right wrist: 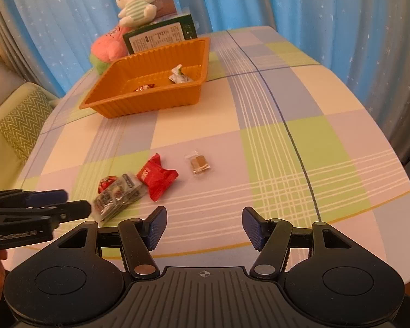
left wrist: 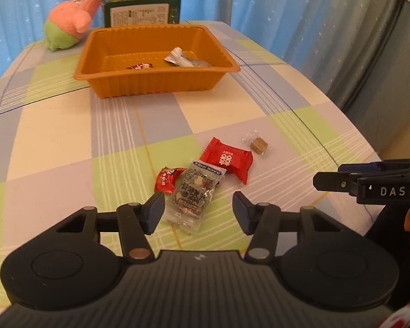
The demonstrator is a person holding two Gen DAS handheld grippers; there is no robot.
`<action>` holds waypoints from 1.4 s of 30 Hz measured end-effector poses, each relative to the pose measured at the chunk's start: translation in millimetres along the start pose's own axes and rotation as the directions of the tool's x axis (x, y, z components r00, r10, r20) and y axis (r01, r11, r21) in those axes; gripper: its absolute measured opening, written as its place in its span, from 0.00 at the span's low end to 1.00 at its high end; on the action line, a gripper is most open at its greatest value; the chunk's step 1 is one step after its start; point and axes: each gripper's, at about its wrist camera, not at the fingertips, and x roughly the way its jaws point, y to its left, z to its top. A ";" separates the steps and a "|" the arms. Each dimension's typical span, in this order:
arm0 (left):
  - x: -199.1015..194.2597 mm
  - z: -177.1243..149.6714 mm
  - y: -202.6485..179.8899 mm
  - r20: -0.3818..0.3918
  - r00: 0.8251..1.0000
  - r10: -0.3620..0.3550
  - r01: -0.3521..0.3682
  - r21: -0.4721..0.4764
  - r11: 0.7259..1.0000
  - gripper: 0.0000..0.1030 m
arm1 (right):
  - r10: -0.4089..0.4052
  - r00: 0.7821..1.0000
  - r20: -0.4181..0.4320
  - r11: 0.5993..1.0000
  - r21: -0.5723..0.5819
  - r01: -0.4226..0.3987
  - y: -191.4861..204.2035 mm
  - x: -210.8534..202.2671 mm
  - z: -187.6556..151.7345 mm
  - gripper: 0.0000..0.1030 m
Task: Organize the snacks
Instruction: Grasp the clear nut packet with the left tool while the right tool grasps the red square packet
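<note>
1. Bottom of the left wrist view: the left gripper (left wrist: 196,213) has its fingers parted, astride the clear printed snack packet (left wrist: 192,195) but not pressing it.
2. The right gripper (right wrist: 204,227) hangs with fingers wide, holding nothing.
3. Mid-frame on the checked surface (left wrist: 68,136), four snacks are left: that packet, a small red foil candy (left wrist: 168,179), a red pillow-shaped wrapper (left wrist: 227,160) and a clear-wrapped brown cube (left wrist: 257,145).
4. Upper centre: the orange ribbed plastic tray (left wrist: 150,82) already holds two sweets; I judge roughly a third done.

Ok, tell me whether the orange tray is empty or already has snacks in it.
Not empty: the orange tray holds a silver-wrapped snack and a small red-wrapped candy; four snacks lie outside on the table.
</note>
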 end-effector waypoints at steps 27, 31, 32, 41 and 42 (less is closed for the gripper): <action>40.1 -3.8 -5.3 -0.064 0.997 0.030 -0.023 0.112 0.993 0.33 | 0.061 0.998 -0.015 0.991 -0.119 -0.063 14.5 48.6 19.3 0.59; 24.4 -3.1 11.3 -0.038 0.998 0.054 -0.053 0.028 0.998 0.33 | 0.111 0.994 -0.001 0.964 -0.245 -0.108 34.5 58.2 28.1 0.59; 21.7 -2.6 15.5 -0.034 0.997 0.067 -0.066 0.016 0.998 0.33 | 0.120 0.993 -0.007 0.953 -0.279 -0.117 39.5 62.5 30.3 0.59; 8.1 3.9 42.7 -0.009 0.993 0.120 -0.121 -0.064 0.991 0.33 | 0.098 0.990 -0.106 0.864 -0.485 -0.137 74.3 117.4 38.0 0.56; 7.5 4.5 43.7 -0.007 0.993 0.118 -0.119 -0.068 0.991 0.33 | 0.088 0.989 -0.115 0.859 -0.494 -0.134 75.4 122.3 37.9 0.45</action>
